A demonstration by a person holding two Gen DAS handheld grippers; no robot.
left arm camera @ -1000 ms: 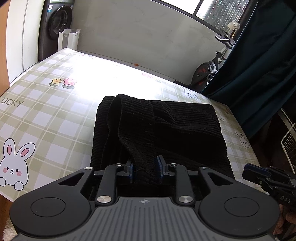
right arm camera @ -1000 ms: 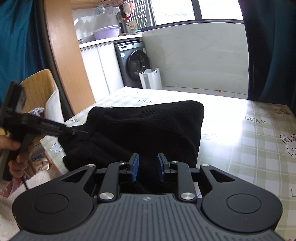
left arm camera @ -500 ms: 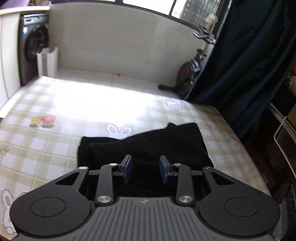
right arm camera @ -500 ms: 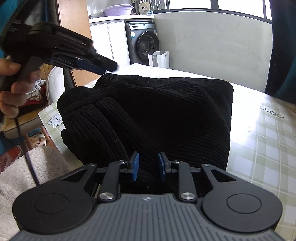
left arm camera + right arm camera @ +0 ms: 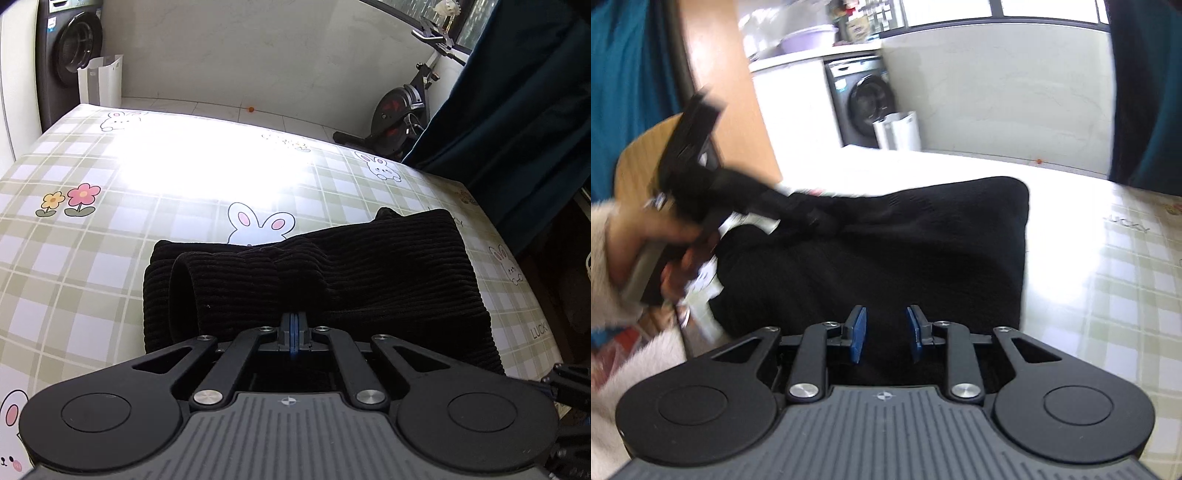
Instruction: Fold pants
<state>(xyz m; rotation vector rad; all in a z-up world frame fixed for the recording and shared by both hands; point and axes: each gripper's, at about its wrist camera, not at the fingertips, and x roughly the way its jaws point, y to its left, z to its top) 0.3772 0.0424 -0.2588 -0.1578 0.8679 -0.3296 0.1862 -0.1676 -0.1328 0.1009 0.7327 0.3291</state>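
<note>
- Black ribbed corduroy pants [image 5: 332, 280] lie part-folded on the checked bunny-print tabletop [image 5: 74, 258].
- Left claw [image 5: 293, 326] pressed together, pinching a fabric ridge; right claw [image 5: 884, 334] spread, gripping nothing.
- Judged next: carry the pinched fold across.

Pants [image 5: 369, 280] on table [image 5: 110, 258], near edge; washing machine [image 5: 74, 55] and bin [image 5: 101, 79] behind, probably on floor.
</note>
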